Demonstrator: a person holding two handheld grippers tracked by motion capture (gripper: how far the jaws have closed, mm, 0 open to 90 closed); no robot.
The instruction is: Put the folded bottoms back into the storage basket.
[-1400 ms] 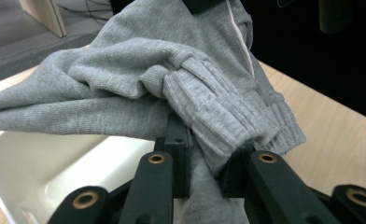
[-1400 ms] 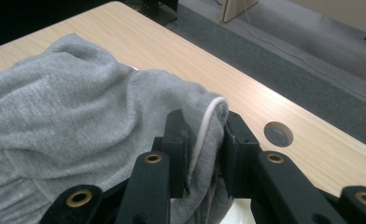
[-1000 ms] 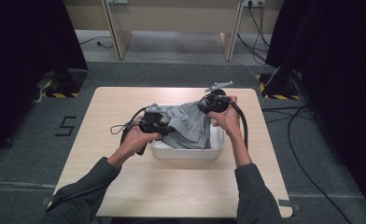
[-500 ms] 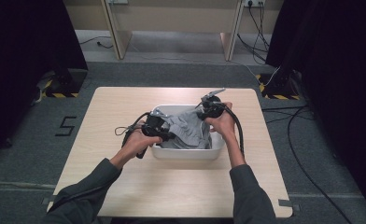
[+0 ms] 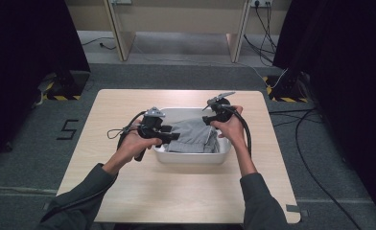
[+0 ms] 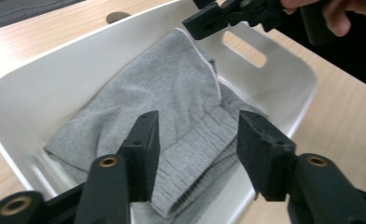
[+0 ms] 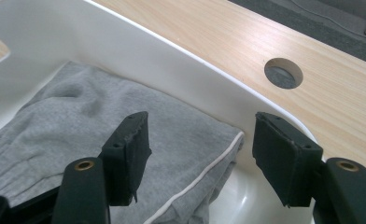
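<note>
Both grippers' jaws, just opened, hover over folded grey garment [image 5: 193,136] in white tub [image 5: 191,158]

Looks like a lab or recording studio, not a home. Bare light-wood table [image 5: 186,191] set alone on grey carpet [image 5: 42,158], with a round cable hole [image 7: 283,73] cut near its far edge. Black curtains [image 5: 28,43] hung down both sides. Yellow-and-black hazard tape [image 5: 64,97] stuck on the floor by the far left corner of the table and again by the far right corner. A number five [image 5: 67,129] taped on the carpet left of the table. Loose cables [image 5: 315,172] trailing across the floor at the right, and wall sockets [image 5: 260,3] with plugged leads at the back, between plain wooden panels [image 5: 176,17].
</note>
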